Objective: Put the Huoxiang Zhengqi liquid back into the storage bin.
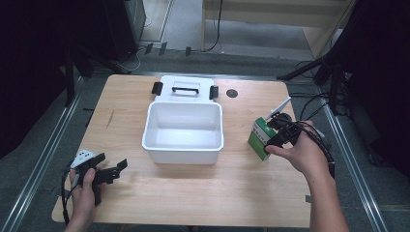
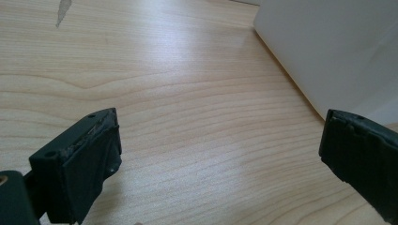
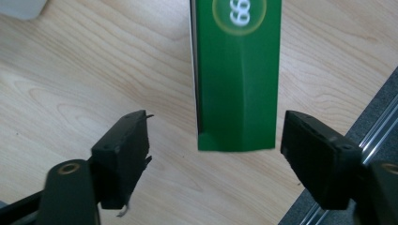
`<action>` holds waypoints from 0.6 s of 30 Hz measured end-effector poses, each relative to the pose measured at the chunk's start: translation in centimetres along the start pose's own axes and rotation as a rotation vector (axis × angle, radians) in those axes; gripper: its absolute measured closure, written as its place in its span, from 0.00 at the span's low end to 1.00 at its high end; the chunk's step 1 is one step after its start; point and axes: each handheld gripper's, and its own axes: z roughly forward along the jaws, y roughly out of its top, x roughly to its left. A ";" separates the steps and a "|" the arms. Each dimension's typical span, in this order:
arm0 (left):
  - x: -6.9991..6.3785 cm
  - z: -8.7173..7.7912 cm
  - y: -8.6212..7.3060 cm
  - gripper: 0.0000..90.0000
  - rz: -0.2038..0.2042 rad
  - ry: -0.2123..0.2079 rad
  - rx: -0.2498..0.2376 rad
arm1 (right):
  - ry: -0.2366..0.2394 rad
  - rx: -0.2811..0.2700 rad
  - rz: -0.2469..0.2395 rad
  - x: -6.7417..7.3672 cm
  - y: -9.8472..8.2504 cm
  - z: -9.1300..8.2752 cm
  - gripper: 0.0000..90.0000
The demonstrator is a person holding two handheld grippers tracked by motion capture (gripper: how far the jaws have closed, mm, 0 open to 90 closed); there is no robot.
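Wooden desk (image 1: 232, 193), dark room around it. White bin (image 1: 183, 131) sits open mid-desk, lid lying at the far edge. Green box (image 1: 259, 137) stands near the desk's right edge. Right gripper (image 3: 216, 154) is at it, jaws wide, box end between them, pads not touching. Left gripper (image 1: 113, 170) rests near the front-left corner, jaws wide, nothing between.

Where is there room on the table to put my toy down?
Bare wood lies between the white box and the table's left edge, and along the near edge between both hands. It is crowded at the right, where the right tool meets the green carton.
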 end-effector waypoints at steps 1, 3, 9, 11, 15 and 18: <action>0.0 0.0 0.0 0.00 0.000 0.000 0.000 | -0.001 -0.002 0.008 0.0 0.1 0.0 0.30; 0.0 0.0 0.0 0.00 0.000 0.000 0.000 | -0.004 -0.008 0.020 -0.1 0.5 -0.1 0.35; 0.0 0.0 0.0 0.00 0.001 -0.001 0.001 | 0.026 -0.001 0.009 0.2 1.6 0.2 0.46; 0.0 0.0 0.0 0.00 0.001 -0.001 0.001 | 0.019 0.001 0.009 0.3 1.9 0.2 0.47; 0.0 0.0 0.0 0.00 0.001 -0.001 0.001 | -0.001 0.002 0.005 0.5 2.7 0.1 0.52; 0.0 0.0 0.0 0.00 0.000 -0.002 0.001 | -0.014 0.008 -0.001 0.5 3.1 0.1 0.54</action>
